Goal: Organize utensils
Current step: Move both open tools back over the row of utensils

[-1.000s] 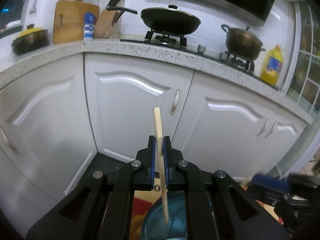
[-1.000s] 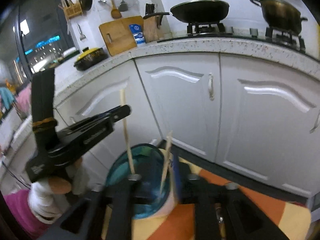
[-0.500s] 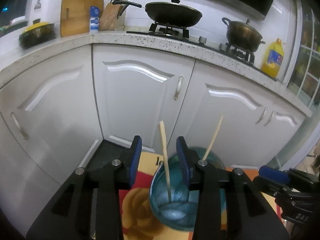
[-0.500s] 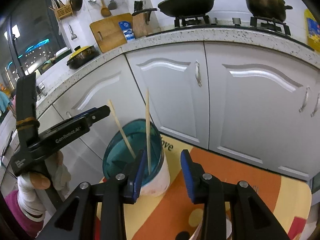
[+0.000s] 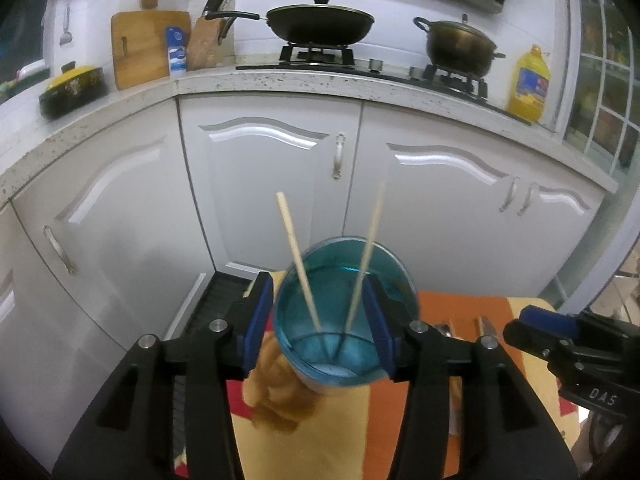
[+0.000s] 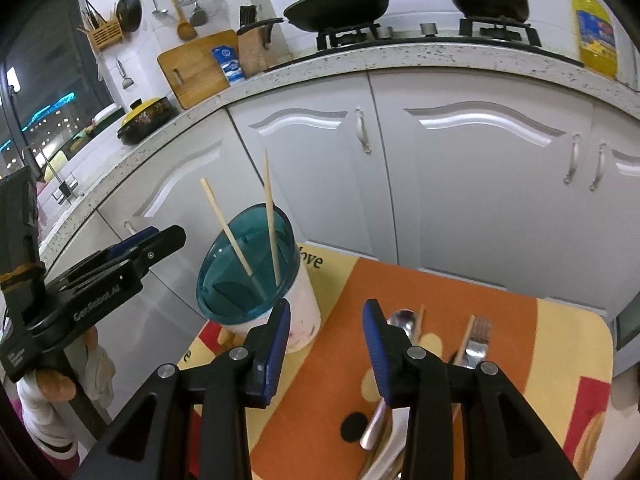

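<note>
Standing in cup | chopsticks | between opened left hand-held gripper jaws

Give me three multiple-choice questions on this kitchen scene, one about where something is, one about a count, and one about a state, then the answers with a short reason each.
1. Where do the spoon and fork lie?
A. on the mat, right of the cup
B. inside the cup
C. on the counter

2. How many chopsticks stand in the cup?
A. one
B. two
C. four

3. What is the left gripper doing?
A. clamping a chopstick
B. holding the cup
C. open, holding nothing

Answers: 1 A, both rest flat on the orange and yellow mat. 2 B, two sticks lean apart in the teal-rimmed cup. 3 C, its jaws have just been opening and its pads touch neither stick.
</note>
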`<state>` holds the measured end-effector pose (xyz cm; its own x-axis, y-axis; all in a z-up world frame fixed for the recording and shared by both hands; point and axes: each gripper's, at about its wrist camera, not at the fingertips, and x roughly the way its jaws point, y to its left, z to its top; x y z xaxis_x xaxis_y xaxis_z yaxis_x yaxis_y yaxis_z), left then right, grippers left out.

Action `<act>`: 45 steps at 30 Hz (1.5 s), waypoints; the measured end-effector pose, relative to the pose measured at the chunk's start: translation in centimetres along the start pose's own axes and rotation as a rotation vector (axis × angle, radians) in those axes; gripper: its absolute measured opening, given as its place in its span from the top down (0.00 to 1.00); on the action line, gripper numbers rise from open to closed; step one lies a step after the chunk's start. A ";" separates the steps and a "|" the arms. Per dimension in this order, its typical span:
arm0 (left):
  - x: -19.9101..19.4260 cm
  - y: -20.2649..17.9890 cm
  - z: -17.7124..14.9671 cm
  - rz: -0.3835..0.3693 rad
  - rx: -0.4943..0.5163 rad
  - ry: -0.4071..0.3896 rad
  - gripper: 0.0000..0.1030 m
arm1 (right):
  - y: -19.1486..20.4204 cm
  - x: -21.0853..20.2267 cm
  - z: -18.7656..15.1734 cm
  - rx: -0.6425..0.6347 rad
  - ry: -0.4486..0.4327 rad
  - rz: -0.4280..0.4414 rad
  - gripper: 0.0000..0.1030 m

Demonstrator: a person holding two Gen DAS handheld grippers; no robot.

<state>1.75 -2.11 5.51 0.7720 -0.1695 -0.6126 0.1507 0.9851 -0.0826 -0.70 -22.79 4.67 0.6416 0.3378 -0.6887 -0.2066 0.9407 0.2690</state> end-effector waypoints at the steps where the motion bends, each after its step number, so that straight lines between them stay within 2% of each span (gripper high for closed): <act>1: -0.3 -0.4 -0.2 -0.008 0.004 0.003 0.48 | -0.1 -0.3 -0.2 0.001 -0.002 -0.006 0.64; 16: -2.4 -5.6 -3.0 -0.065 0.076 0.050 0.45 | -3.1 -3.9 -4.1 0.068 0.008 -0.052 0.61; 22: -2.3 -6.8 -4.5 -0.099 0.085 0.091 0.42 | -5.8 -3.8 -6.5 0.115 0.050 -0.088 0.61; 28: -1.3 -7.2 -6.3 -0.147 0.072 0.164 0.42 | -8.8 -1.8 -9.5 0.185 0.132 -0.116 0.61; 31: -0.6 -7.2 -7.1 -0.154 0.065 0.198 0.42 | -9.6 -1.0 -10.4 0.213 0.158 -0.100 0.61; 35: 0.3 -7.5 -7.9 -0.172 0.056 0.237 0.42 | -9.7 0.0 -10.8 0.215 0.171 -0.080 0.61; 40: 1.5 -8.6 -9.0 -0.249 0.038 0.315 0.42 | -10.7 1.0 -11.1 0.251 0.181 -0.090 0.61; 45: 3.2 -10.8 -10.3 -0.295 0.057 0.389 0.42 | -12.1 0.8 -11.4 0.279 0.183 -0.101 0.61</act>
<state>-3.74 -13.02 -3.64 0.4051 -0.4071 -0.8186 0.3705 0.8917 -0.2601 -6.08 -33.59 -6.84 0.4997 0.2672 -0.8239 0.0774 0.9337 0.3497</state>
